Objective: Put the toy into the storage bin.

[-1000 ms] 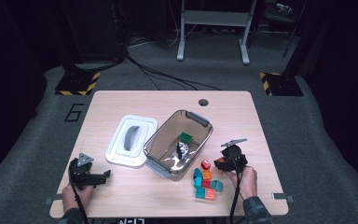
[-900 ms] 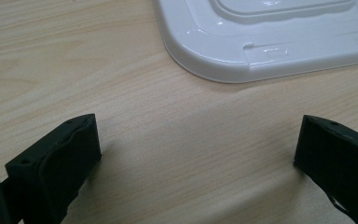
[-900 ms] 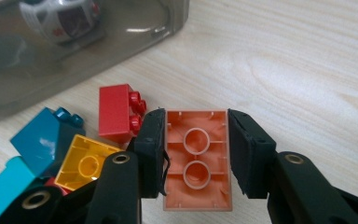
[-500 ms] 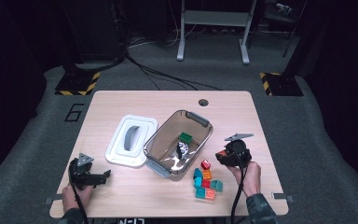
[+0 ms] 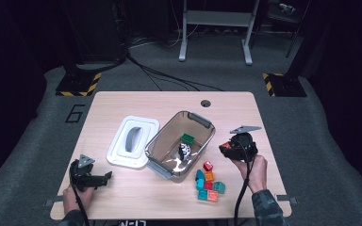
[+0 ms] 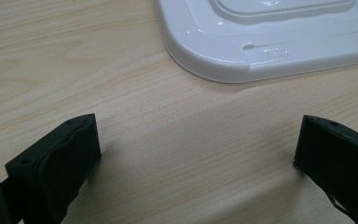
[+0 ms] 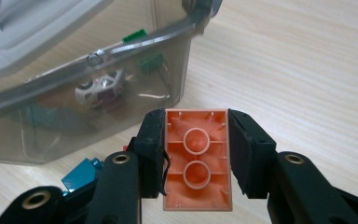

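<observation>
My right gripper (image 5: 225,149) hangs above the table just right of the clear grey bin (image 5: 160,141), shut on an orange two-stud brick (image 7: 197,158). The brick's hollow underside faces the right gripper view's camera, and both pads (image 7: 151,147) press on its long sides. Inside the bin lie a green brick (image 5: 187,139) and a small white toy car (image 5: 184,151). A pile of red, orange and teal bricks (image 5: 208,181) lies on the table in front of the bin. My left gripper (image 5: 104,177) rests low at the front left, open, with bare wood between its jaws.
The bin's white lid (image 5: 133,141) lies flat to the left of the bin, and its corner (image 6: 223,65) is just ahead of my left gripper. A round cable hole (image 5: 205,103) sits near the table's far edge. Dark floor surrounds the table.
My right gripper has lifted with the orange brick, away from the pile and up beside the bin's right end. The left gripper has stayed put.
</observation>
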A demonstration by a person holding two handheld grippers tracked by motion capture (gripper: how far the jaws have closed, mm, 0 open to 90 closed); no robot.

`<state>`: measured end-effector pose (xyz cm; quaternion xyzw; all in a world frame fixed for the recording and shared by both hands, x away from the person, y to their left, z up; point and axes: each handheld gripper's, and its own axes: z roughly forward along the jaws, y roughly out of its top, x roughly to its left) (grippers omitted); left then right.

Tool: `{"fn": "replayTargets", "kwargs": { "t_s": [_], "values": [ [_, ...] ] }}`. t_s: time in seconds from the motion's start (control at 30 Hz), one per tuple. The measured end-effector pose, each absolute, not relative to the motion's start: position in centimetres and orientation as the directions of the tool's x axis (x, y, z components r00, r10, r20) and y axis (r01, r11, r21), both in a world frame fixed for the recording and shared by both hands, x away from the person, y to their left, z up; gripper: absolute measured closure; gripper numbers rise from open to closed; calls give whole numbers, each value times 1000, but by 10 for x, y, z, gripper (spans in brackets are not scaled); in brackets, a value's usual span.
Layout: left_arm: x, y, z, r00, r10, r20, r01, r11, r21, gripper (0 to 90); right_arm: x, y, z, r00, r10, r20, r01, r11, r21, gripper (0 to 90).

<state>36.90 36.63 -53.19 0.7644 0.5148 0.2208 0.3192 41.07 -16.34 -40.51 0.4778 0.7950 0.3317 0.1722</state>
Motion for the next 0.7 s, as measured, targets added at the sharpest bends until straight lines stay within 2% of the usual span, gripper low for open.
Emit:
{"fn": "replayTargets", "kwargs": {
  "t_s": [0.33,0.7],
  "values": [
    [369,366,-532,374,928,8,646,-266,715,0,415,-160,-375,-504,863,26,602,329,728,589],
    [369,367,-531,378,926,5,649,-268,712,0,427,-137,-351,-547,837,16,558,350,753,589]
  ]
}}
